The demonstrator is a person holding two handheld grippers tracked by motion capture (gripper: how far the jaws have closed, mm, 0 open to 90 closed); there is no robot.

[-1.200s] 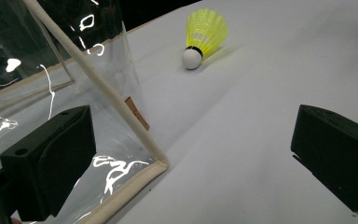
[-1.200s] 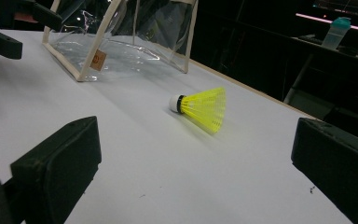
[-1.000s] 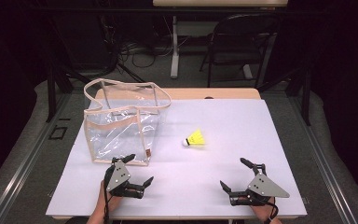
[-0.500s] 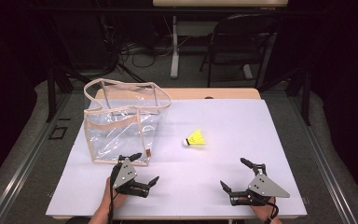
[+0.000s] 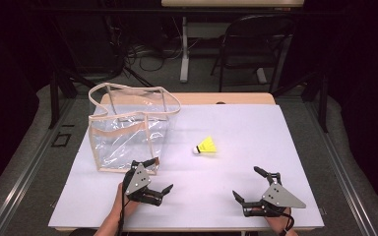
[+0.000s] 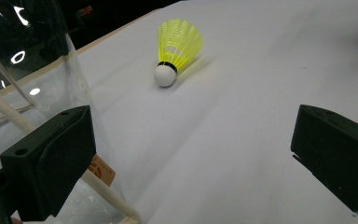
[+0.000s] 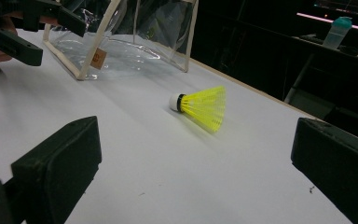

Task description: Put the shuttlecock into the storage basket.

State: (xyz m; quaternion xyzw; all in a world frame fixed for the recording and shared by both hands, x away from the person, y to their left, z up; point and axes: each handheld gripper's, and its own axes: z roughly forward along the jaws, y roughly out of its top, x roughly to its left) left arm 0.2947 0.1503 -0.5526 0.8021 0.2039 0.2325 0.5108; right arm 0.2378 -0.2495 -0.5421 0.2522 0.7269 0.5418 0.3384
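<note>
The left hand-held gripper (image 5: 151, 181) hovers low over the white surface (image 5: 256, 128) with its jaws spread wide and nothing between them, one jaw tip almost against the near bottom corner of the clear plastic bag (image 5: 128, 130). The right hand-held gripper (image 5: 253, 189) sits well apart from it on the other side, jaws equally wide and empty. Ahead of both, roughly between them and farther out, lies the yellow shuttlecock (image 5: 206, 146) on its side; from the left hand-held gripper its white cork end points back toward the jaws, while from the right one the cork (image 7: 175, 102) points toward the bag and the skirt flares the other way. The bag stands upright just beside the left hand-held gripper, its mouth open upward and its beige trim (image 6: 107, 198) running close by the nearer jaw. I'd worry about that closeness: a forward reach from the left could catch the trim and drag or tip the light bag. The shuttlecock looks just as touchy, since a glancing jaw on the skirt could roll it away or crush the feathering.
</note>
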